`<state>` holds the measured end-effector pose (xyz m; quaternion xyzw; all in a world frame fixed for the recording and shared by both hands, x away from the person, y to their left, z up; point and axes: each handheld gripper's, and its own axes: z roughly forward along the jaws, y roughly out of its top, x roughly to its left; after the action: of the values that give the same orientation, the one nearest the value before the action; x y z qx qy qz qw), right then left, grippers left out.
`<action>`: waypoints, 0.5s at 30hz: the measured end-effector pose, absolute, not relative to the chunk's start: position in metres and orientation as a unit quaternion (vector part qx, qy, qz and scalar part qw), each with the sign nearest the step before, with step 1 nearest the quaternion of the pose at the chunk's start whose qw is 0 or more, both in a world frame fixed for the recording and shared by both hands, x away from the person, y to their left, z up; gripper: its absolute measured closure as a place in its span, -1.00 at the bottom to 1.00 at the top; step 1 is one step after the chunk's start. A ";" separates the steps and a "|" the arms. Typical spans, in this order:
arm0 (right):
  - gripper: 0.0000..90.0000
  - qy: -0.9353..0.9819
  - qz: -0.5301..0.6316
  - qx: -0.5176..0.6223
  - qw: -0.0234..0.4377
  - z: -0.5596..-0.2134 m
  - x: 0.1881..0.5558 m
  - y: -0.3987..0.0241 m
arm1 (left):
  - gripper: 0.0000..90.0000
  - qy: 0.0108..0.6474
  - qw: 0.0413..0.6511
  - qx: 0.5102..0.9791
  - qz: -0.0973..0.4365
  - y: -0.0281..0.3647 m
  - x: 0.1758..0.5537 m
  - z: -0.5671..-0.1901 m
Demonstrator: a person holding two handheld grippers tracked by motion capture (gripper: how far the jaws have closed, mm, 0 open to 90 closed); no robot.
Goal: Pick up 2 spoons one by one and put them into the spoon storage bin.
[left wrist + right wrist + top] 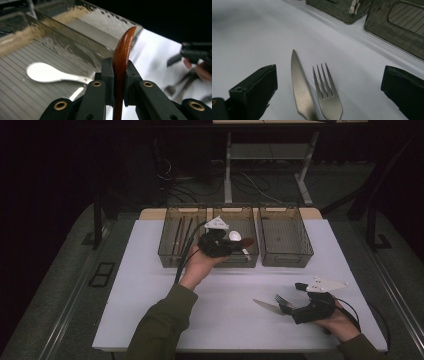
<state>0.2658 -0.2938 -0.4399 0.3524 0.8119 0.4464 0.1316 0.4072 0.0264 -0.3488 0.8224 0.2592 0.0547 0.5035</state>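
Nearest the person, the right gripper (pixel 289 309) rests low at the front right of the white table (pixel 150 320). Its jaws stand wide apart and grip nothing. A metal knife (pixel 299 92) and a metal fork (pixel 328 97) lie side by side on the table between them, blade tip and tines pointing away from the hand. Judged from this placement, the pair is waiting to be sorted and the right gripper is lined up to take one of them.

Farther off, the left gripper (pixel 235 245) is held above the middle bin (pixel 235 210) of three translucent bins set in a row at the far edge. Its jaws are closed almost fully on a wooden spoon (pixel 122 55), which stands on edge between the pads with its end reaching beyond them. The tight, narrow hold suits so thin a piece and keeps it from twisting.

A white spoon (pixel 45 72) lies flat on the ribbed floor of the middle bin beneath, so spoons evidently belong there. The left bin (pixel 180 235) holds long thin sticks, too dim to identify. The right bin (pixel 285 210) looks nearly bare.
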 end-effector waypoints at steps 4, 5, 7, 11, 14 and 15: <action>-0.99 0.812 0.446 0.353 0.131 -0.440 0.266 -0.294 | 0.79 0.265 0.511 0.815 0.059 0.021 0.418 -0.344; -0.99 0.812 0.446 0.353 0.131 -0.440 0.266 -0.294 | 0.79 0.266 0.512 0.815 0.060 0.020 0.421 -0.343; -0.99 0.812 0.447 0.352 0.131 -0.440 0.266 -0.294 | 0.79 0.267 0.512 0.814 0.063 0.017 0.427 -0.343; -0.99 0.811 0.448 0.353 0.129 -0.440 0.266 -0.294 | 0.79 0.269 0.505 0.817 0.069 0.010 0.439 -0.344; -0.99 0.812 0.447 0.353 0.130 -0.440 0.265 -0.294 | 0.79 0.273 0.500 0.818 0.075 0.005 0.449 -0.345; -0.99 0.811 0.448 0.353 0.130 -0.440 0.265 -0.294 | 0.79 0.272 0.499 0.819 0.078 0.003 0.452 -0.345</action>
<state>0.2654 -0.2936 -0.4396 0.3528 0.8112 0.4479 0.1300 0.4523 0.0030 -0.3455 0.8188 0.2722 0.0783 0.4994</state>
